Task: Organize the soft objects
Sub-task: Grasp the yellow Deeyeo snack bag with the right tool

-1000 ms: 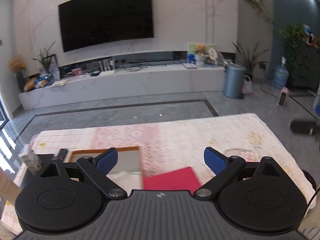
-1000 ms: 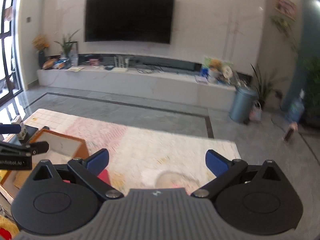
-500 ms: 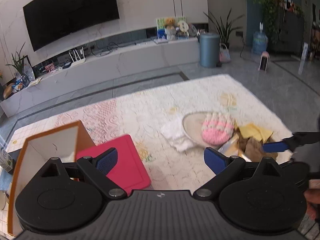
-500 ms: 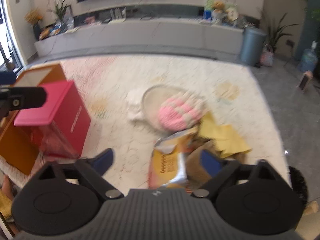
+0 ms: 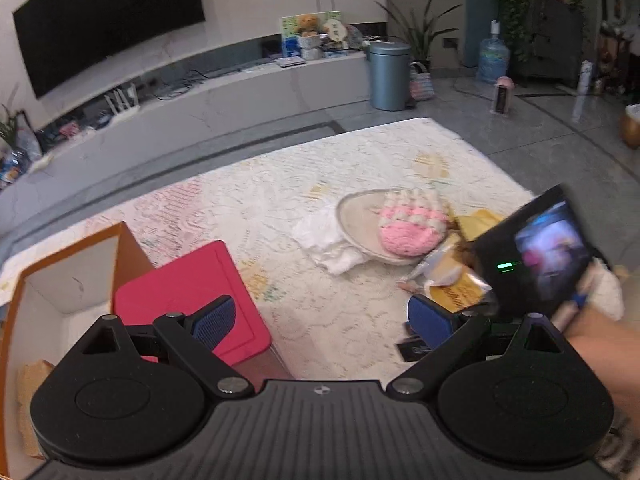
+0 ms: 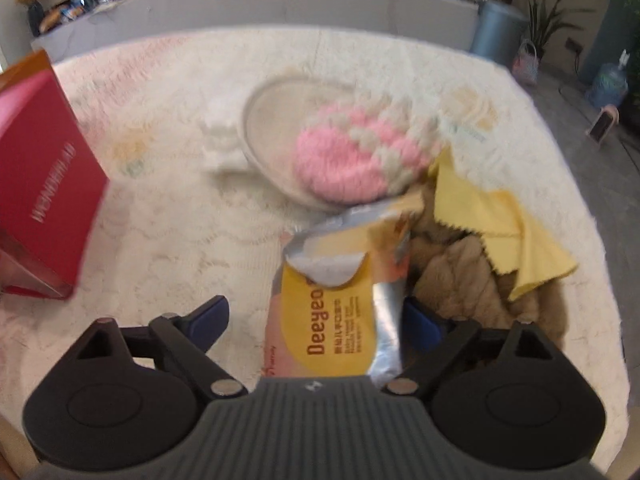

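Both jaws stand wide open, the right gripper [image 6: 316,322] having just reopened slightly as it dropped over the yellow snack pouch [image 6: 340,300] beside the pile, so grasping seems next.

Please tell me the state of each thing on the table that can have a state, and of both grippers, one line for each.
Orange box: open, lid off.
Pink box: lid closed.
Snack pouch: torn open at the top, lying flat.
Pink and white knitted item: lying partly on the round tray.
Yellow cloth: unfolded, draped over the brown plush.
Left gripper: open, empty.
Right gripper: open, jaws astride the pouch.
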The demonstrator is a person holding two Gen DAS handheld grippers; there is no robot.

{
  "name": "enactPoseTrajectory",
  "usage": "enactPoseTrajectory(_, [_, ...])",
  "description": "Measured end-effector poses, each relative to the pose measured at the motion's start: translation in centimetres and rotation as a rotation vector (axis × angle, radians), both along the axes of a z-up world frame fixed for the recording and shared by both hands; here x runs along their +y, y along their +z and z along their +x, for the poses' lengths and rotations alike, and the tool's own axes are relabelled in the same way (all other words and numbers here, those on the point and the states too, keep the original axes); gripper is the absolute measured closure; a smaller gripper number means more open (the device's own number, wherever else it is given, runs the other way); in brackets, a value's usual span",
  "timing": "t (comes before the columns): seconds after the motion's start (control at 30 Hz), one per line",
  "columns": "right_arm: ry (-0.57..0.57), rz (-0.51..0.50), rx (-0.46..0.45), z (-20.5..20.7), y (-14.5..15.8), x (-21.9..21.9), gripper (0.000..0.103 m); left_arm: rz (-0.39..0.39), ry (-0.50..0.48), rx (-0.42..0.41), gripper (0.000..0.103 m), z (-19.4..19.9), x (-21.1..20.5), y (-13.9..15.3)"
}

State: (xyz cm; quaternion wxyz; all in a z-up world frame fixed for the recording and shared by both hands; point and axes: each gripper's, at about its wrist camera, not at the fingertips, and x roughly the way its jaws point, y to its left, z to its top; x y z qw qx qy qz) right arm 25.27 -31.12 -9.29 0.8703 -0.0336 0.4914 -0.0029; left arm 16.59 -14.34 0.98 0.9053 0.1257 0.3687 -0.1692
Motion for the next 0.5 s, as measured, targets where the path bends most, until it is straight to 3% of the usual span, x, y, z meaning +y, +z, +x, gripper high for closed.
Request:
enactPoseTrajectory(0.27, [-0.003,0.027,-0.009,0.6,-0.5,0.0,0.010,0.002,-0.005,0.002,0.000,-0.3,1.1,-0.1])
enactPoseTrajectory(0.37, [-0.001,0.027,-0.031,0.2,-0.1,-0.1,0.024,0.004,0.006,0.005,0.000,-0.4,1.6,-0.3])
enactPoseTrajectory(0.43, [-0.021,0.033,-0.039,-0.1,0.3,-0.6,0.047,0.010,0.017,0.007,0.000,-0.4,1.9,-0.5])
enactPoseTrajectory(0.5, [-0.016,0.055,-0.026,-0.4,0.5,-0.9,0.048,0.018,0.027,0.012,0.000,-0.4,2.0,-0.5])
